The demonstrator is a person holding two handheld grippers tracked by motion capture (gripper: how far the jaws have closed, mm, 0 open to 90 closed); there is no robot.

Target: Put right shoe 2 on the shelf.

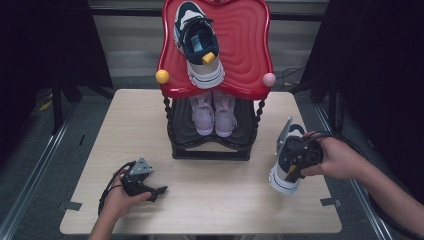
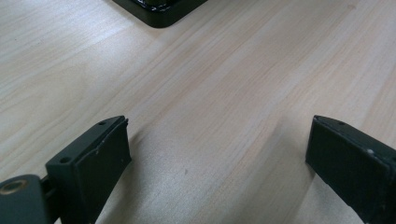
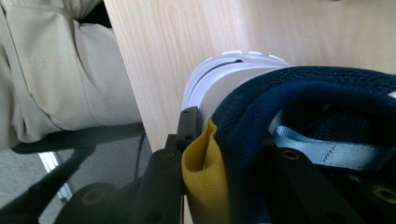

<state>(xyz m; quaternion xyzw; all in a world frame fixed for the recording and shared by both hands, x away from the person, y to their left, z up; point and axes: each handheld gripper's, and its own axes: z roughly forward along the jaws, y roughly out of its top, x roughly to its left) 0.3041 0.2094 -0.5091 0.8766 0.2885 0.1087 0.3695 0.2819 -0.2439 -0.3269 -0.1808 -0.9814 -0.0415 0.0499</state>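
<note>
The right gripper (image 1: pixel 295 167) clamps the navy sneaker (image 1: pixel 288 160) at its padded heel collar, a soft but light hold likely to swing, while the left gripper (image 1: pixel 156 192) rests open on the surface (image 1: pixel 220 200)

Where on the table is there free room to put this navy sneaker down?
The bare wooden tabletop in front of the black shelf base, between the left tool and the navy-and-white sneaker, is free. The red top tray has room right of its sneaker.
</note>
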